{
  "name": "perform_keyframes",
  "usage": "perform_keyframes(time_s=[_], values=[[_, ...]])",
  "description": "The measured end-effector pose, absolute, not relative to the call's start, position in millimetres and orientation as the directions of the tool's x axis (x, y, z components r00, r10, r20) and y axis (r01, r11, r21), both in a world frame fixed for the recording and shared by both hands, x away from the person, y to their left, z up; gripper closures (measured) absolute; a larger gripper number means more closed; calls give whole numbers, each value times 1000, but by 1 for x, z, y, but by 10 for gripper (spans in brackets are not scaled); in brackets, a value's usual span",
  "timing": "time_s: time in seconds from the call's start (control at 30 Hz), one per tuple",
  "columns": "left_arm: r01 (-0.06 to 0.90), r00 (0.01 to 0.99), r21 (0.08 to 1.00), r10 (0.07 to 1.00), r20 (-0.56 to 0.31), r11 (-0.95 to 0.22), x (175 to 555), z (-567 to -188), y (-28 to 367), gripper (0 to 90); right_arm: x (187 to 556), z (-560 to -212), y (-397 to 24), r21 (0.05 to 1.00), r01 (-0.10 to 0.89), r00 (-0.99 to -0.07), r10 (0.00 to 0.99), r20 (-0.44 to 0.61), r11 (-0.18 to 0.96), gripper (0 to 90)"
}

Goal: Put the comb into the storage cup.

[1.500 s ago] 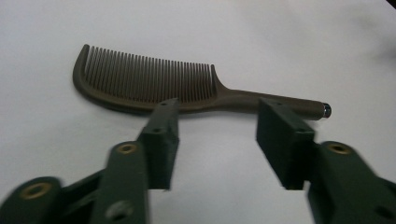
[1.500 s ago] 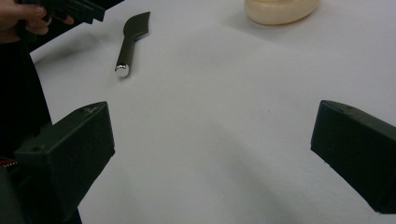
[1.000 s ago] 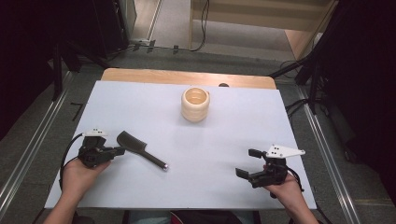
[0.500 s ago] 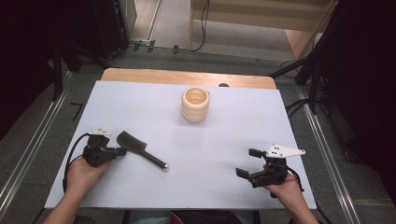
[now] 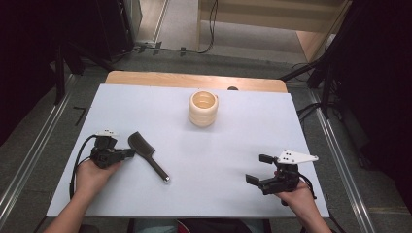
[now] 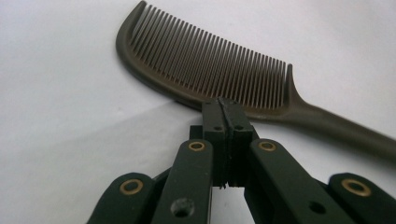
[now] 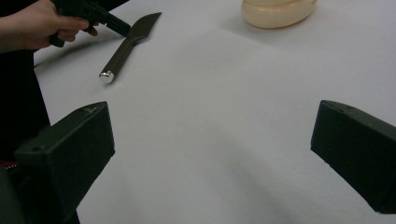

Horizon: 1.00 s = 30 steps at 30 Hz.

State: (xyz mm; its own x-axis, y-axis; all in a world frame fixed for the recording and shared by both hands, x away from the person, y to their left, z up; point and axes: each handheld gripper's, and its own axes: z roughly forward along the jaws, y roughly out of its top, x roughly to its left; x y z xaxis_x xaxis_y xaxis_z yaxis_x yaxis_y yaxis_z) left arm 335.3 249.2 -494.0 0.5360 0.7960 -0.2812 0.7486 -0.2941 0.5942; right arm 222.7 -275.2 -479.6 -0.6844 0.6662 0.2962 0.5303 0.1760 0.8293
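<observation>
While we read the scene from the biggest thing down, these lines hold:

Table (image 5: 243, 160): we see a white sheet over a wooden top, and everything rests on it. Its smooth face is our first worry; we judge a thin flat thing may skate across it when nudged instead of lifting.

Holder (image 5: 203, 108): a cream ribbed cup stands upright near the far edge, well apart from both grippers. We judge it the likely home for the comb; a tilted carry could knock its rim and tip it.

Right gripper (image 5: 261, 170): held near the front right corner, its jaws spread wide with nothing between them, well apart from the comb.

Left gripper (image 5: 127, 153): held at the front left, its jaws pressed together with nothing between them, the tips just beside the comb's spine.

Comb (image 5: 147, 155): dark, lying flat at the front left, teeth end near the left gripper, handle pointing toward the table's middle.

Risk: with closed tips that close, we think a forward push would shove the comb away rather than grasp it.

Views: the left gripper view shows the comb's (image 6: 205, 74) teeth and the closed tips against its spine; the right gripper view adds the shiny handle cap (image 7: 107, 76), and the high view gives the layout.
</observation>
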Motion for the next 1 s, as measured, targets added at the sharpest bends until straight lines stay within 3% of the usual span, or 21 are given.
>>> perform_keyframes(time_s=[1.0], values=[[712, 582, 624, 768, -266, -324, 364, -498, 215, 900, 223, -480, -276, 830, 531, -681, 670, 297, 172, 0]])
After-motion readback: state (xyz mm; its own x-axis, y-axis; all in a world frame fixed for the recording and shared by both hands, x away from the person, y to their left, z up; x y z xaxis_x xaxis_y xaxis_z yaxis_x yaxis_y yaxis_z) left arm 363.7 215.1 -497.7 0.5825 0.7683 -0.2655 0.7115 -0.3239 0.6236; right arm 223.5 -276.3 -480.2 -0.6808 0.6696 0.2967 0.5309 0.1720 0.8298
